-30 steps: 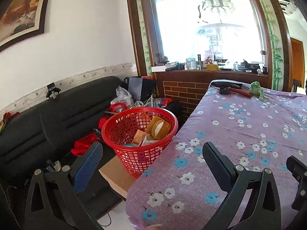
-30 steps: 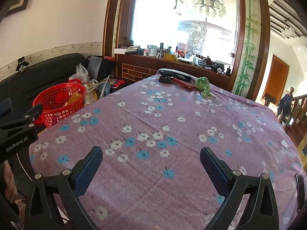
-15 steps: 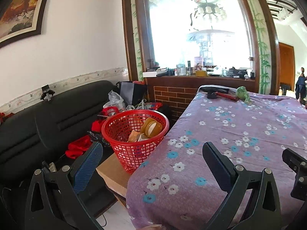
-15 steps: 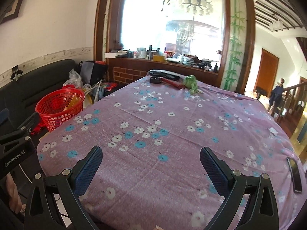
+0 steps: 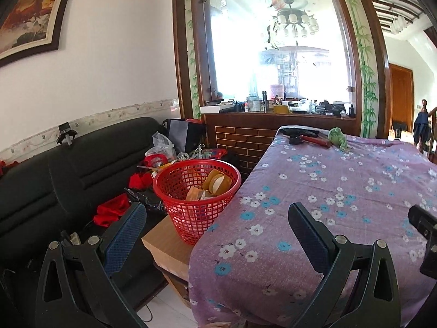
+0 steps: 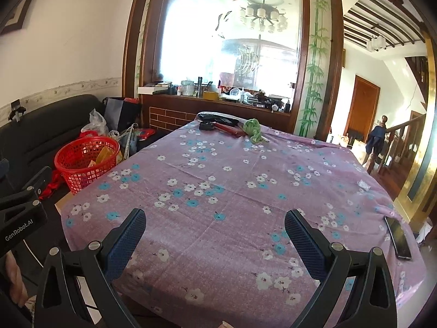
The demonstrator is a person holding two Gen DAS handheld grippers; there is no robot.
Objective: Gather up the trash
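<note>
At far left your red mesh basket (image 5: pixel 196 191) sits on a wooden box (image 5: pixel 169 246) beside the worktop (image 6: pixel 232 186), with tape rolls (image 5: pixel 217 181) inside. Your left gripper (image 5: pixel 215 235) and right gripper (image 6: pixel 215 235) both hang empty, fingers apart.

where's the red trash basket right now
The red basket sits on a wooden box at the table's left edge, beside the black sofa; the right wrist view shows it far left.
</note>
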